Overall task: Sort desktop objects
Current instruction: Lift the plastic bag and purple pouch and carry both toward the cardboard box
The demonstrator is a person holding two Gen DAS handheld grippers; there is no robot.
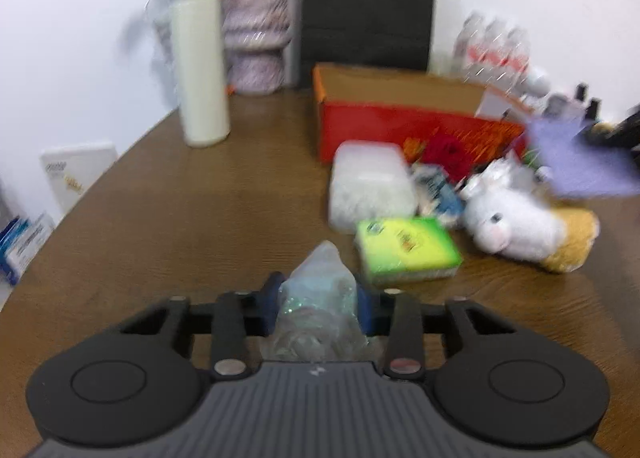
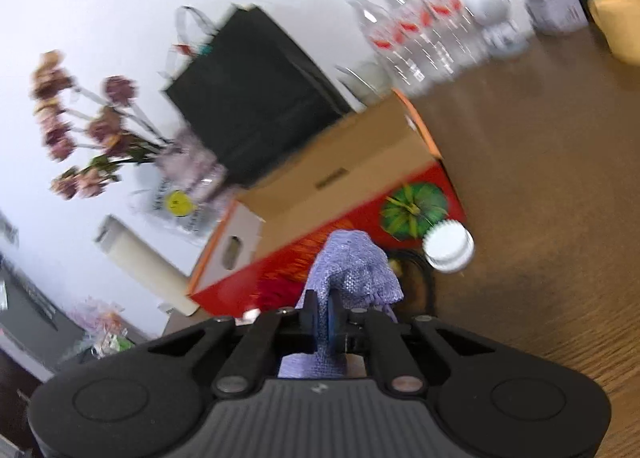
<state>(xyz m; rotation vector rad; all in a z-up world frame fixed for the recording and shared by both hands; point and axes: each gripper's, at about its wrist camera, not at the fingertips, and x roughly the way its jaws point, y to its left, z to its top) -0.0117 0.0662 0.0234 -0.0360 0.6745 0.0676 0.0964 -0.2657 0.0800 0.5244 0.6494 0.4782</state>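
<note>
Item one: my left gripper (image 1: pixel 320 298) held a clear plastic bag (image 1: pixel 318 306), jaws pressed on its sides, above the near counter (image 1: pixel 180 225).

Item two: my right gripper (image 2: pixel 326 322) held a lilac mesh cloth (image 2: pixel 352 270), jaws nearly together on its fabric, near the red cardboard box (image 2: pixel 320 193).

Item three, on the counter right of the bag: green sponge pack (image 1: pixel 406 250), white plush toy (image 1: pixel 512 225), clear lidded container (image 1: pixel 370 185).

Item four, far left: cream bottle (image 1: pixel 200 69).
</note>
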